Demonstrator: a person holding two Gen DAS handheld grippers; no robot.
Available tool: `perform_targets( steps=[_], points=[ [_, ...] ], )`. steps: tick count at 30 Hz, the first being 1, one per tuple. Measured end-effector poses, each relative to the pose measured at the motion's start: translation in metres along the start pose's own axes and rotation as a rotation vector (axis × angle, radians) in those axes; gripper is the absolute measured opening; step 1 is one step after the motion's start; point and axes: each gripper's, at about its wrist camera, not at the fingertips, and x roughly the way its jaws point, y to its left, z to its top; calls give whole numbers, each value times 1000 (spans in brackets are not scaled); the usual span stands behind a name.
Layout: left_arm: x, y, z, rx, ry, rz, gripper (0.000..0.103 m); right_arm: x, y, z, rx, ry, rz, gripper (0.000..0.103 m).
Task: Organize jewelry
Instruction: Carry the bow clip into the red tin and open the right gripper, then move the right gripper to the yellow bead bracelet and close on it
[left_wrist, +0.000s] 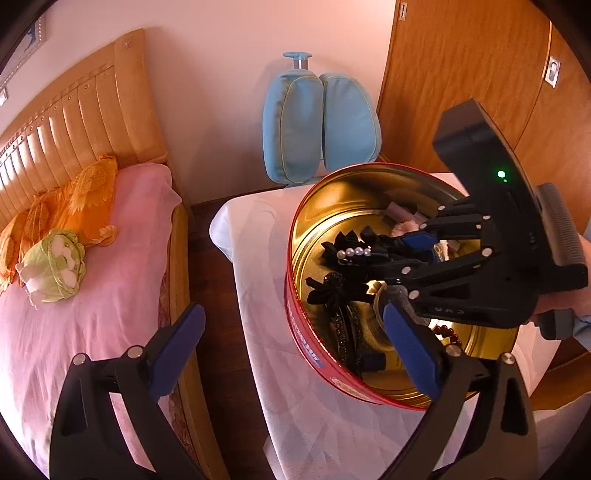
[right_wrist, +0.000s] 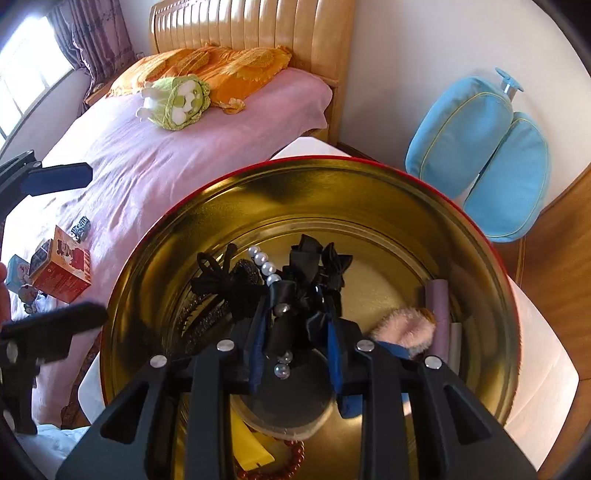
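The right gripper (right_wrist: 295, 339) pinched a black pearl-trimmed bow clip (right_wrist: 295, 291) over the gold tin (right_wrist: 491, 295), at the tin's six o'clock; the left gripper (left_wrist: 291, 354) hung spread, empty. Step: stowing the clip. Next, I judged, lower and release inside

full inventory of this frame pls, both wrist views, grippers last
tin: 1, red outside, gold inside, on white-covered table
black bow with pearls: 1, in right gripper's jaws, over the tin
black hair accessories: several, tin floor
pink fluffy item: 1, tin, right side
red bead string: 1, tin, near edge
cabbage plush: 1, green, pink bed
orange pillows: on bed by headboard
small boxes: few, on bed
blue cushions: 2, by wall
left gripper: open, empty
right gripper: shut on bow
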Motion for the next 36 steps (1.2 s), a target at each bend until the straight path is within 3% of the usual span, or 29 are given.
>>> perform_targets(
  steps=[2,4,10,14,17,26,31,36],
  points=[
    [1,2,-2,9,7,-4,95,6,2,2,-3,9,-13,30],
    [1,3,-2,15,8,-2,95,6,0,3,13,2,-29,50],
    [-7,0,-2,2,-9,-6,95,-15,-6,-7,28,-73,-38,74],
    [-17,-15,-5,-4,-30,-23,95,-45,-17,-24,40,-172,-37,92],
    [-24,-31,-7,-1,-43,-39,95,-68,-32,-46,57,-238,-34,93],
    [-26,-113,2,32,-62,-87,95,-127,-94,-120,147,-311,-86,93],
    [-25,-166,11,53,-58,-119,95,-139,-131,-165,184,-296,-107,93],
    [-20,-215,13,85,-58,-159,95,-133,-164,-205,181,-215,-161,93]
  ],
)
